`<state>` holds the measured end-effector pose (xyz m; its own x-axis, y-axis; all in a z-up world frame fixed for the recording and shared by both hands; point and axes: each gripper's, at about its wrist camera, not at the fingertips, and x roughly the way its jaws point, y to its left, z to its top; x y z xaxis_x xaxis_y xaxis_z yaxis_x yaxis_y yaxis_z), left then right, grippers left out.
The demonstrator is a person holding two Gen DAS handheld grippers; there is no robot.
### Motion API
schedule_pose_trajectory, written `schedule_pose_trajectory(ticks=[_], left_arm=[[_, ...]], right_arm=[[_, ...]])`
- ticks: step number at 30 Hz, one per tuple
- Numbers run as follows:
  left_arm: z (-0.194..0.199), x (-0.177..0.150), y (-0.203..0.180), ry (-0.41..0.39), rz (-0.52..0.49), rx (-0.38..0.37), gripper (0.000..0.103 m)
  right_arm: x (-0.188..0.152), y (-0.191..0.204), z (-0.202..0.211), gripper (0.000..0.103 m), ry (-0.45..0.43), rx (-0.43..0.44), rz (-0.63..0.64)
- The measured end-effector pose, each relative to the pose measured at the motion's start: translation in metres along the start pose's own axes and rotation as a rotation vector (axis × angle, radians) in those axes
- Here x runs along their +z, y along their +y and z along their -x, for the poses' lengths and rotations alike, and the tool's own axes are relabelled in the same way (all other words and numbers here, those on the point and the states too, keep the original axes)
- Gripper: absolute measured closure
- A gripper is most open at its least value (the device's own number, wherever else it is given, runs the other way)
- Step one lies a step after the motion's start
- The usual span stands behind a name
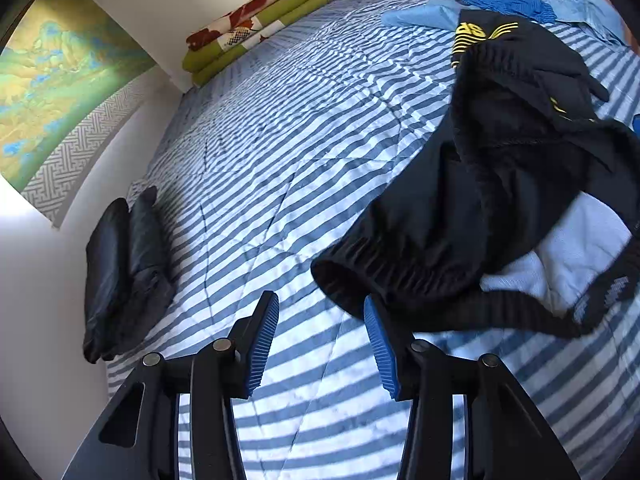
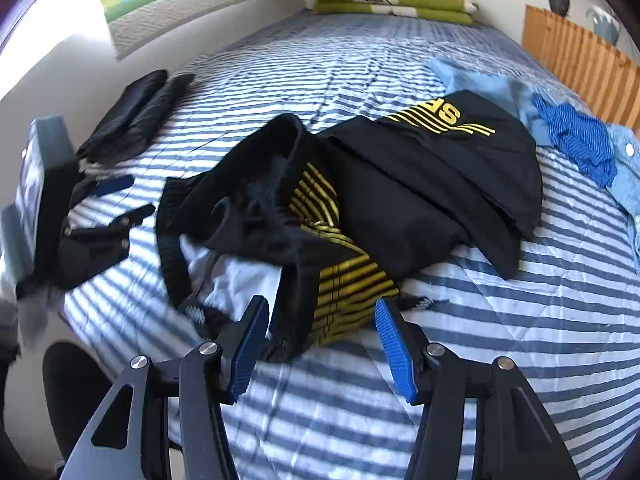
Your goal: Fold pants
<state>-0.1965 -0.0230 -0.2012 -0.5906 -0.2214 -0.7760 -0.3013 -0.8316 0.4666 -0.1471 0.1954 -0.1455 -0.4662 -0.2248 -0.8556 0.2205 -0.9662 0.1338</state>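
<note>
Both of your tools hover empty: the left hand-held gripper (image 1: pixel 322 344) has its jaws apart just short of the elastic waistband of the black pants (image 1: pixel 460 216), and the right hand-held gripper (image 2: pixel 322 340) is spread wide over the yellow-striped part. The pants lie crumpled near the bed's (image 1: pixel 280 128) front edge, so folding hasn't begun; you'll likely need to pinch the waistband and spread them flat. Leftward, the striped cover is open as far as the folded dark garments (image 1: pixel 120 272); rightward, a blue clothes pile (image 2: pixel 576 140) crowds the bed.
</note>
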Motion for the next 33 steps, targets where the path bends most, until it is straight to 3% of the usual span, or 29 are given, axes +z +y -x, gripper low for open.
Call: schedule_pose_trajectory(ticks=[5, 7, 9, 15, 17, 18, 19, 26, 30, 33], left_arm=[[-0.025, 0.006, 0.012, 0.029, 0.021, 0.006, 0.053], [-0.033, 0.007, 0.020, 0.029, 0.035, -0.020, 0.053], [-0.037, 0.010, 0.023, 0.024, 0.042, -0.047, 0.053], [-0.039, 0.026, -0.001, -0.002, -0.063, -0.079, 0.054], [-0.034, 0.031, -0.009, -0.016, -0.068, -0.101, 0.075], [-0.031, 0.033, -0.010, -0.023, -0.053, -0.109, 0.091], [-0.026, 0.037, -0.008, -0.033, -0.016, -0.121, 0.099], [0.059, 0.052, 0.061, -0.187, 0.340, -0.243, 0.099], [0.148, 0.054, 0.101, -0.328, 0.433, -0.233, 0.099], [0.221, 0.051, 0.122, -0.442, 0.445, -0.206, 0.099]], right_arm=[[0.013, 0.006, -0.027, 0.053, 0.057, -0.048, 0.016], [0.010, 0.000, -0.029, 0.079, 0.071, -0.066, 0.016], [0.005, -0.012, -0.026, 0.089, 0.082, -0.050, -0.008], [-0.002, -0.034, -0.013, 0.097, 0.057, -0.043, -0.054], [-0.001, -0.035, -0.009, 0.098, 0.049, -0.050, -0.051], [-0.001, -0.037, -0.005, 0.098, 0.041, -0.061, -0.050], [-0.001, -0.039, 0.001, 0.099, 0.030, -0.073, -0.050], [0.015, -0.056, 0.097, 0.100, -0.163, -0.161, -0.070], [0.028, -0.049, 0.182, 0.100, -0.321, -0.185, -0.046], [0.030, -0.035, 0.258, 0.100, -0.463, -0.186, -0.015]])
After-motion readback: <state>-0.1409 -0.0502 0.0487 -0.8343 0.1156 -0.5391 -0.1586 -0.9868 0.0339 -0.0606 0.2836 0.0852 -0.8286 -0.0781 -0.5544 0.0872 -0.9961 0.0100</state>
